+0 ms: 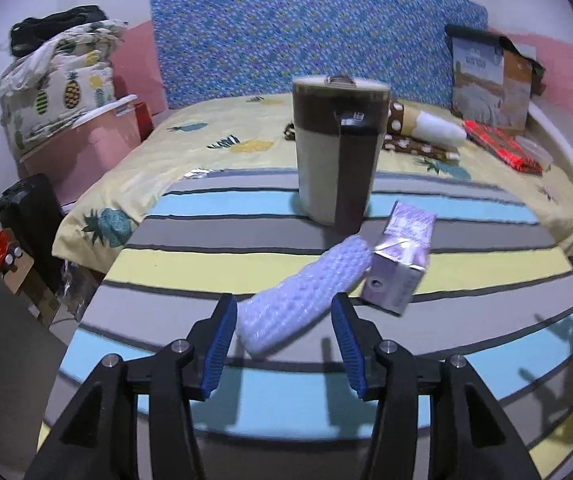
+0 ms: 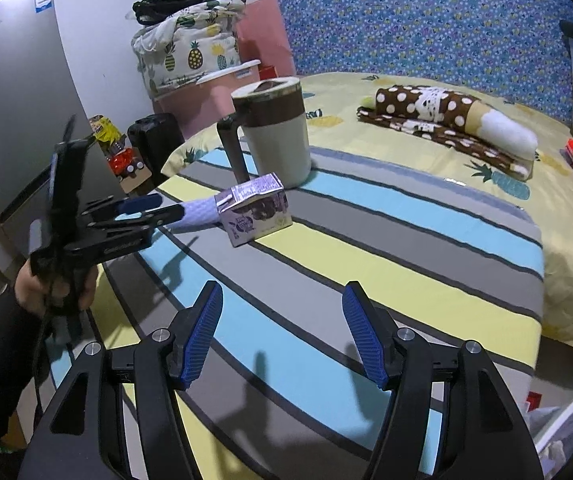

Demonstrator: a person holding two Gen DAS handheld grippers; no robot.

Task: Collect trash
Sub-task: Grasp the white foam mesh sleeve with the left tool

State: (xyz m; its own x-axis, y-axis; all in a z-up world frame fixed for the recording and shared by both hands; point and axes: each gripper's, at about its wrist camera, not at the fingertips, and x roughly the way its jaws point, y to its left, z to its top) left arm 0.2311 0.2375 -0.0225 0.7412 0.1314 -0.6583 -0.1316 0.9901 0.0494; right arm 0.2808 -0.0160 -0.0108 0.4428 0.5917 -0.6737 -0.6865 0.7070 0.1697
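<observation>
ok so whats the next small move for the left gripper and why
Probably ease the left gripper forward and close: its jaws stand open around the near end of the white foam wrap, pads not yet pressing. The purple carton lies just beyond.

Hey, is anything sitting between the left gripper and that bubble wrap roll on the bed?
Nothing visible. The left gripper is open with the near end of the bubble wrap roll already between its blue pads. The purple carton touches the roll's far end, beyond the grasp point.
</observation>
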